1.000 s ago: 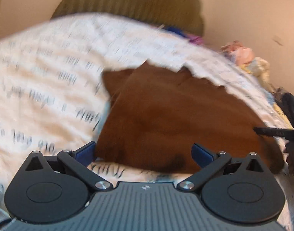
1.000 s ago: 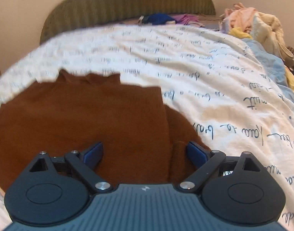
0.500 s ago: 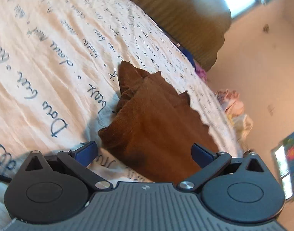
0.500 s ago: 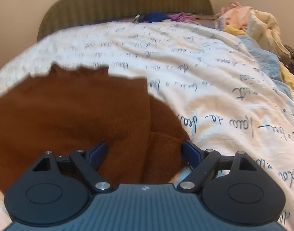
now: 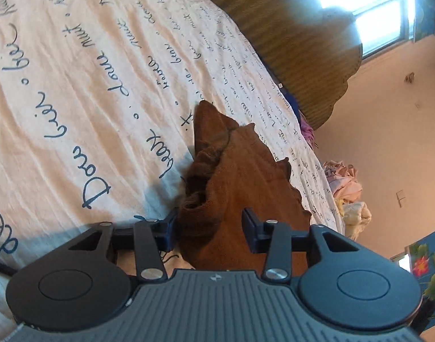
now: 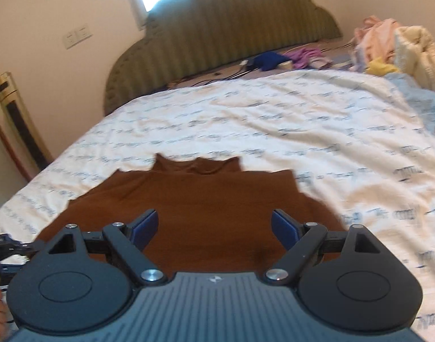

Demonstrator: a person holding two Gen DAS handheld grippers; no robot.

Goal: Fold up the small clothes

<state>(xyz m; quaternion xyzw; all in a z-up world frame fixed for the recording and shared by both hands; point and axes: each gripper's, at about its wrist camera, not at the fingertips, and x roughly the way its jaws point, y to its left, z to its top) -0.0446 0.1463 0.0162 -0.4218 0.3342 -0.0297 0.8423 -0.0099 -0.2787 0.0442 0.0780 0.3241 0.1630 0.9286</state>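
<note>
A brown knit top [image 6: 200, 199] lies on the bed, collar toward the headboard. In the left wrist view the top [image 5: 246, 188] shows bunched at its near left corner. My left gripper [image 5: 209, 232] has its jaws partly closed around that bunched corner, with a gap still showing between the pads. My right gripper [image 6: 214, 228] is open and empty, held over the near hem of the top. The left gripper's tip shows at the left edge of the right wrist view [image 6: 1, 245].
The bed has a white sheet with blue script [image 6: 303, 131]. A green ribbed headboard [image 6: 217, 28] stands at the far end. Loose clothes are piled at the far right [image 6: 388, 48] and by the headboard [image 6: 288, 59].
My left gripper's jaws have narrowed around the top's left corner, which is now bunched up. My right gripper has pulled back and up, jaws still open.
</note>
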